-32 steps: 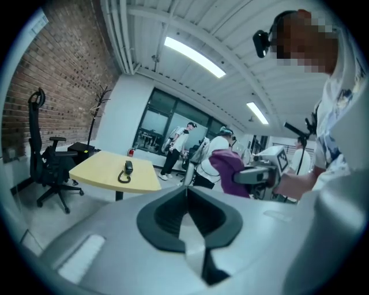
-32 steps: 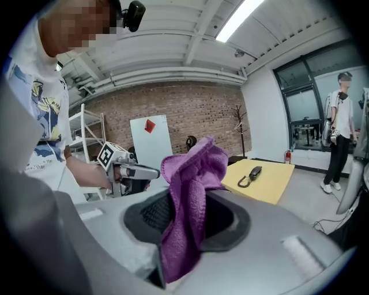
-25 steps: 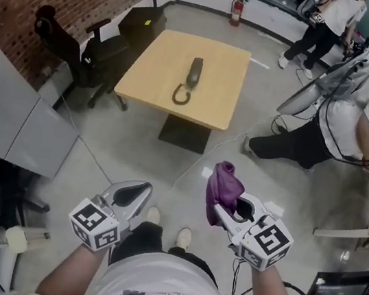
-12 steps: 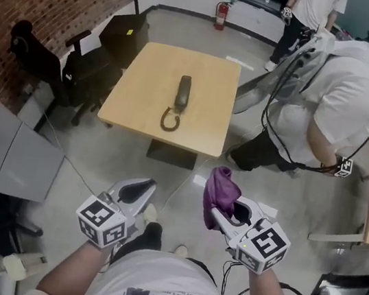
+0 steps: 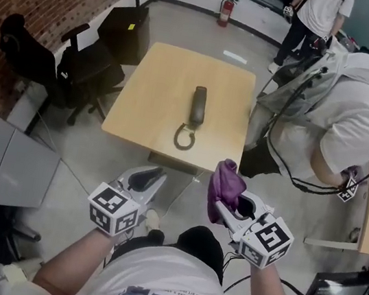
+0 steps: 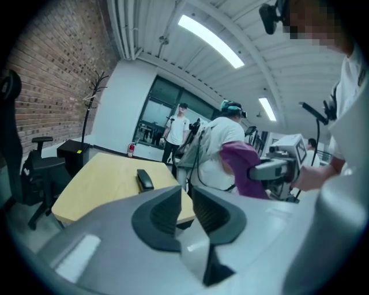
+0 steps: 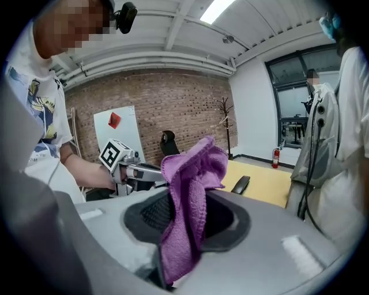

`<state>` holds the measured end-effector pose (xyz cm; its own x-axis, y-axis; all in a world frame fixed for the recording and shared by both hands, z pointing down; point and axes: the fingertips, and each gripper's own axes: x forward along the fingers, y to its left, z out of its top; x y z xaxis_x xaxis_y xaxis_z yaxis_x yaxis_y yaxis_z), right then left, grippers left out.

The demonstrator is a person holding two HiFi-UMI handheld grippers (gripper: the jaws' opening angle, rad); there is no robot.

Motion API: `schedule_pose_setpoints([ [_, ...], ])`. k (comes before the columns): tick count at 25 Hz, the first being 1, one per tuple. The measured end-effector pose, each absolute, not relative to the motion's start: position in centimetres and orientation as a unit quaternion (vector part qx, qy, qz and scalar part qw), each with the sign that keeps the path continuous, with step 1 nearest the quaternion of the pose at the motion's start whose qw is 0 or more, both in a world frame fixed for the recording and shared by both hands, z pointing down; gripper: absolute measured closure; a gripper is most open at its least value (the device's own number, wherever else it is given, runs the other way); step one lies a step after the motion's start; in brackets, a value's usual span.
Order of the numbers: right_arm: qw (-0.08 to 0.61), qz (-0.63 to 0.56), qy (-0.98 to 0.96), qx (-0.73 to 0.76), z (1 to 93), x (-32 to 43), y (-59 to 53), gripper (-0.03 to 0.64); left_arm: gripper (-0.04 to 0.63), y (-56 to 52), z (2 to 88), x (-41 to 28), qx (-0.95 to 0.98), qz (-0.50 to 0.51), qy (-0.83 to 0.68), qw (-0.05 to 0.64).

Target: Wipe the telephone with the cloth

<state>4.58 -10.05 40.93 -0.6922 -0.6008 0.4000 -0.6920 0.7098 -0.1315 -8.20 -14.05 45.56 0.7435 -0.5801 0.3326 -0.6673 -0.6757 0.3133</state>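
Note:
A black telephone handset (image 5: 198, 105) with a coiled cord (image 5: 184, 138) lies on a light wooden table (image 5: 151, 96) ahead of me. Both grippers are held at waist height, short of the table's near edge. My right gripper (image 5: 224, 211) is shut on a purple cloth (image 5: 226, 183), which stands bunched above the jaws (image 7: 190, 196). My left gripper (image 5: 154, 175) holds nothing; its jaws are opening, with a narrow gap and nothing between them (image 6: 185, 196). The left gripper view shows the telephone (image 6: 145, 179) on the table, far beyond the jaws.
Black office chairs (image 5: 79, 64) and a black box (image 5: 128, 30) stand left of the table by a brick wall. A person in white (image 5: 344, 127) bends over close to the table's right side. Another person stands further back (image 5: 316, 18). A grey cabinet (image 5: 5, 143) is at my left.
The table and telephone have come nearer and now sit just beyond the grippers. The person in white has moved closer to the table's right edge. The right gripper still holds the cloth.

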Motion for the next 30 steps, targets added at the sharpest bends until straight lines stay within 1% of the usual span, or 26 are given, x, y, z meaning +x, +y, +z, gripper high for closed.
schedule_pose_setpoints([
  [4,0.178,0.141,-0.912,0.341,40.7,3.2,-12.1,0.495,0.526,-16.3,46.9,-8.6,0.900,0.109,-0.353,0.230],
  [6,0.183,0.143,-0.912,0.337,40.2,3.4,-14.2,0.495,0.515,-18.3,46.9,-8.1,0.897,0.113,-0.357,0.237],
  [11,0.190,0.141,-0.918,0.318,40.6,4.2,-18.5,0.495,0.514,-22.7,48.6,-6.5,0.884,0.127,-0.376,0.248],
  [19,0.200,0.143,-0.923,0.295,40.5,7.1,-23.6,0.495,0.460,-30.2,52.2,-2.3,0.852,0.161,-0.422,0.266],
  [30,0.216,0.165,-0.921,0.279,42.1,10.7,-28.5,0.495,0.386,-40.3,59.6,0.3,0.798,0.212,-0.492,0.276],
])
